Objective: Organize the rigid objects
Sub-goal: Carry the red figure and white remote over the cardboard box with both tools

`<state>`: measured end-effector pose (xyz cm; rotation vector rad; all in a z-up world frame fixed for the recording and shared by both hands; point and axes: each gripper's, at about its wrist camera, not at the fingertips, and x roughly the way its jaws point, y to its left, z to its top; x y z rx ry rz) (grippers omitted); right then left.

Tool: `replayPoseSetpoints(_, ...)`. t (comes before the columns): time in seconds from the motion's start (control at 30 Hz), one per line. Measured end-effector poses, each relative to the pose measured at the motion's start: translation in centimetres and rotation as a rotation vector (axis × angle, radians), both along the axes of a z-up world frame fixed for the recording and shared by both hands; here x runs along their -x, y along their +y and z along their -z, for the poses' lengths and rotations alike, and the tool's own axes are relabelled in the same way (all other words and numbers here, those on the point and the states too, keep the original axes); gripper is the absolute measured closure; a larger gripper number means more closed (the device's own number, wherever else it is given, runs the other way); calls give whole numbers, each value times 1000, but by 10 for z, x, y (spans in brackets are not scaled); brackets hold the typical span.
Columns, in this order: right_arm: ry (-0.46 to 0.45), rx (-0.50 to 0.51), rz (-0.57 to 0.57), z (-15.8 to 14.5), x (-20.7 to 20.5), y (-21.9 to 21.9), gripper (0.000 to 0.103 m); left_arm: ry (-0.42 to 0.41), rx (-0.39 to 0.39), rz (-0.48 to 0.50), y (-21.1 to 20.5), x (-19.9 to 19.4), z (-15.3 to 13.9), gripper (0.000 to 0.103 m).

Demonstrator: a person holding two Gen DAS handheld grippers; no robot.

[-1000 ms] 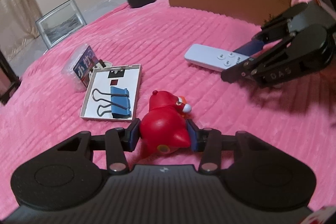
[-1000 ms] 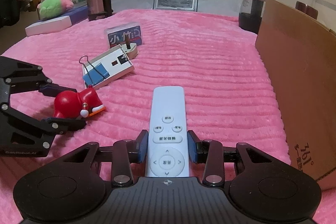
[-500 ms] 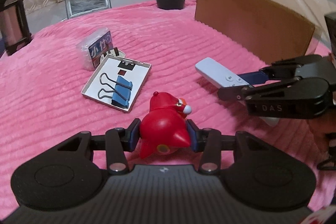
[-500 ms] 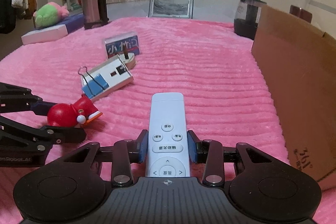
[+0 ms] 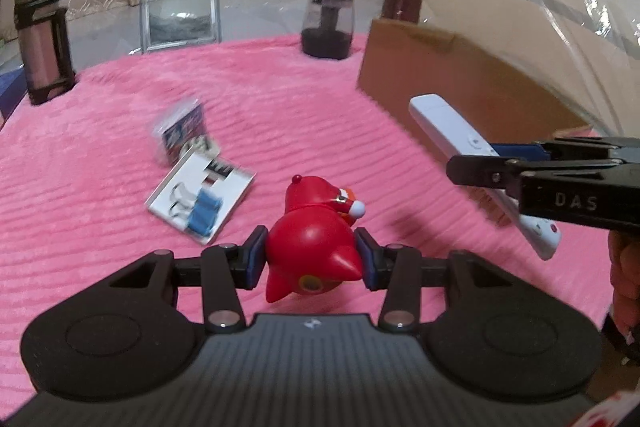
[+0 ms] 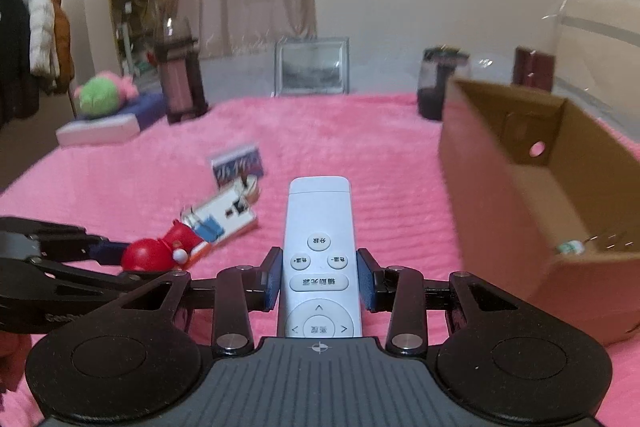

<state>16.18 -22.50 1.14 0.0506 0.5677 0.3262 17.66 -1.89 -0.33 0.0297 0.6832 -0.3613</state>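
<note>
Left wrist view: the left gripper (image 5: 311,258) is clamped on a red toy bird (image 5: 314,239), held above the pink blanket (image 5: 100,155). A white tray (image 5: 202,193) with a blue binder clip (image 5: 205,213) lies beyond.

Right wrist view: the right gripper (image 6: 319,277) is closed on a white remote (image 6: 319,259), raised, left of the open cardboard box (image 6: 536,195).

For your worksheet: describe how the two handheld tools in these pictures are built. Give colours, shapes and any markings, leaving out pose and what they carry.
Both tools are matte black. The left tool has a ribbed grey-black body, two round discs, jointed link bars with silver pins, and blue pads on its fingers. The right tool is built alike. Seen side-on, it bears the white letters "DAS". No cables or sleeves show.
</note>
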Motion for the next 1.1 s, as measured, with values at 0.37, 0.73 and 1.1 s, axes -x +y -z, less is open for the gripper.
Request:
replayPoseSetpoints(0.37, -37, -47, 106, -66, 16, -84, 68, -54, 73, 96, -83, -1, -75, 62)
replayPoseSetpoints(0.73, -3, -34, 201, -80, 1, -164, 68, -59, 64, 189, -162, -25, -101, 62)
replayPoseSetpoints(1.1, 59, -14, 206, -68, -43, -211, 68, -59, -3, 242, -220, -76, -108, 62)
